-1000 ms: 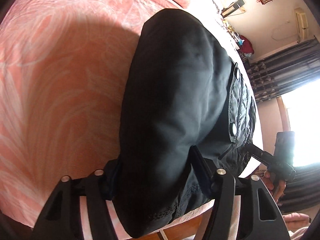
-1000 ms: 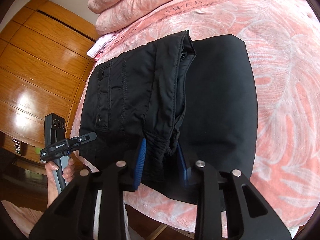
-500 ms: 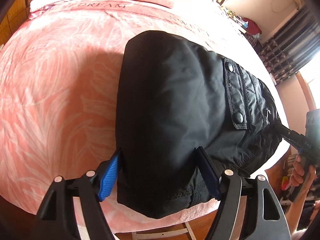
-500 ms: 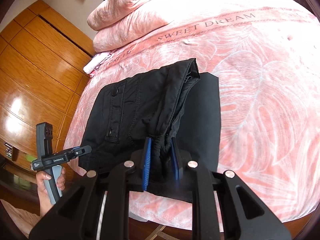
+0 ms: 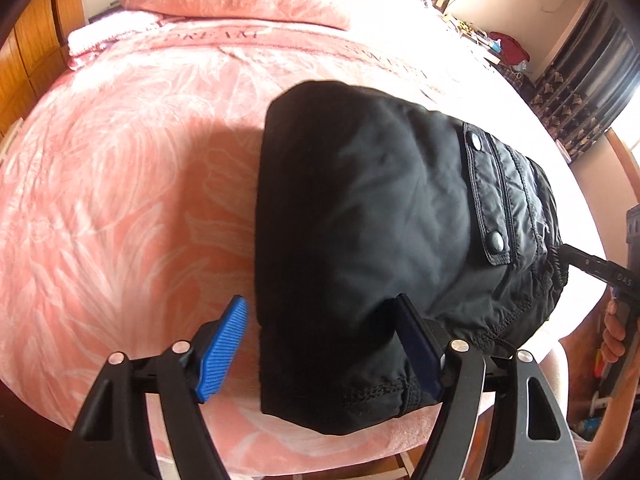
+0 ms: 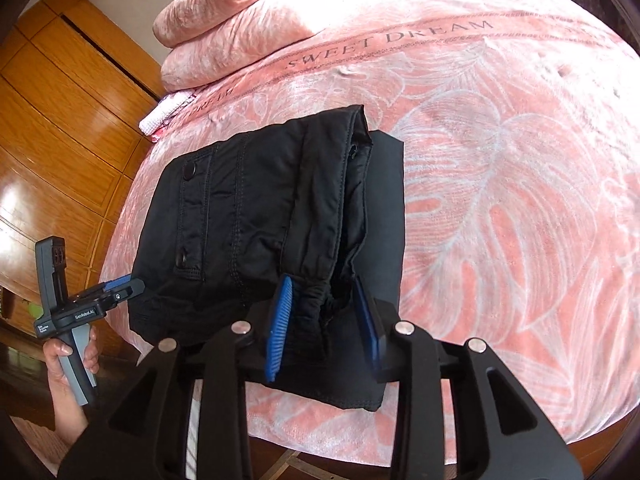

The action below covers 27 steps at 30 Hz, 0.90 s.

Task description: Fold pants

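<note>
One pair of black pants [image 5: 372,240] lies folded on the pink bedspread [image 5: 120,200] – straight ahead of both grippers. The left gripper [image 5: 324,344] is spread wide, its blue pads [image 5: 220,348] off the cloth. The right gripper [image 6: 324,324] is parted too, its two pads flanking the gathered waistband without pinching it – two pink pillows [image 6: 224,24] are stacked beyond
</note>
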{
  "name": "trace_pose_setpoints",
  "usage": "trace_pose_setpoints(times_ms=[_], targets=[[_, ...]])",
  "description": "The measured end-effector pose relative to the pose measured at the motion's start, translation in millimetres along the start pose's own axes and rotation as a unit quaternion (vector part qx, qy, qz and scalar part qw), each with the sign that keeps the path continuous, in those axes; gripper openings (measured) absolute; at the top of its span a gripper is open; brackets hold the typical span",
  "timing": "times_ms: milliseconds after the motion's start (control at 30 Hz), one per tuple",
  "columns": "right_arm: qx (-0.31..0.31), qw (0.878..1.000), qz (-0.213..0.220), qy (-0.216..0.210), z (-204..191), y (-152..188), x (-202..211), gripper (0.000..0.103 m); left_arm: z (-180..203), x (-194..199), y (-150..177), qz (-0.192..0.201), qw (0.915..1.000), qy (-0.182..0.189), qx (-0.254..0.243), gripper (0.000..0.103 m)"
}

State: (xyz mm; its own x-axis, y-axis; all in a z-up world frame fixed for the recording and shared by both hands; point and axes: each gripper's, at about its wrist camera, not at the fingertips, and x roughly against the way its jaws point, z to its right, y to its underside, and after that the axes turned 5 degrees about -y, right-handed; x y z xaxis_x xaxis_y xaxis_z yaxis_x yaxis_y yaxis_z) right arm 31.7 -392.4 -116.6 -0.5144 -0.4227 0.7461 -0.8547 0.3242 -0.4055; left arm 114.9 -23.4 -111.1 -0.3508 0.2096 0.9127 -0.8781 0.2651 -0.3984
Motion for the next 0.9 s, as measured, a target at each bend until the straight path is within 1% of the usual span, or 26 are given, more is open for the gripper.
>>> trace_pose_setpoints(times_ms=[33, 67, 100, 167, 267, 367, 467, 533, 567, 600, 633, 700, 767, 900], targets=[[0.000, 1.000, 0.003, -0.002, 0, -5, 2, 0.034, -2, 4, -3, 0.008, 0.9999, -0.008, -0.004, 0.077], [0.001, 1.000, 0.006, -0.003, 0, -11, 2, 0.038, -3, 5, -7, 0.013, 0.9998, -0.010, -0.006, 0.081], [0.001, 1.000, 0.008, -0.001, -1, -18, 1, 0.042, -3, 5, -12, 0.013, 0.9998, -0.012, -0.007, 0.083], [0.004, 1.000, 0.009, -0.004, -2, -30, -4, 0.044, -2, -1, -23, 0.011, 0.9998, -0.012, -0.009, 0.083], [-0.014, 1.000, 0.004, -0.019, 5, -46, -18, 0.045, 3, -12, -37, 0.009, 0.9999, -0.003, -0.005, 0.083], [-0.030, 0.999, -0.001, -0.021, 12, -58, -31, 0.045, 0, -19, -43, 0.009, 1.0000, 0.003, 0.002, 0.083], [-0.040, 0.999, -0.008, -0.037, 17, -66, -41, 0.045, 4, -24, -47, 0.008, 0.9999, 0.006, 0.006, 0.083], [-0.038, 0.998, -0.012, -0.042, 17, -70, -48, 0.042, 5, -26, -47, 0.008, 0.9999, 0.008, 0.006, 0.083], [-0.037, 0.998, -0.016, -0.048, 16, -72, -52, 0.032, 6, -27, -48, 0.008, 0.9999, 0.007, 0.006, 0.083], [-0.038, 0.997, -0.021, -0.059, 15, -73, -55, 0.016, 7, -28, -48, 0.007, 0.9999, 0.006, 0.004, 0.083], [-0.041, 0.997, -0.024, -0.065, 13, -74, -58, 0.011, 7, -28, -49, 0.007, 1.0000, 0.006, 0.003, 0.083], [-0.032, 0.998, -0.022, -0.054, 10, -76, -58, 0.006, 9, -28, -49, 0.008, 1.0000, 0.002, 0.002, 0.083], [-0.027, 0.998, -0.018, -0.051, 7, -76, -55, 0.005, 10, -27, -49, 0.009, 1.0000, 0.000, -0.002, 0.083], [-0.037, 0.997, 0.000, -0.067, 9, -79, -40, 0.004, 17, -24, -49, 0.014, 0.9997, -0.013, -0.015, 0.083]])
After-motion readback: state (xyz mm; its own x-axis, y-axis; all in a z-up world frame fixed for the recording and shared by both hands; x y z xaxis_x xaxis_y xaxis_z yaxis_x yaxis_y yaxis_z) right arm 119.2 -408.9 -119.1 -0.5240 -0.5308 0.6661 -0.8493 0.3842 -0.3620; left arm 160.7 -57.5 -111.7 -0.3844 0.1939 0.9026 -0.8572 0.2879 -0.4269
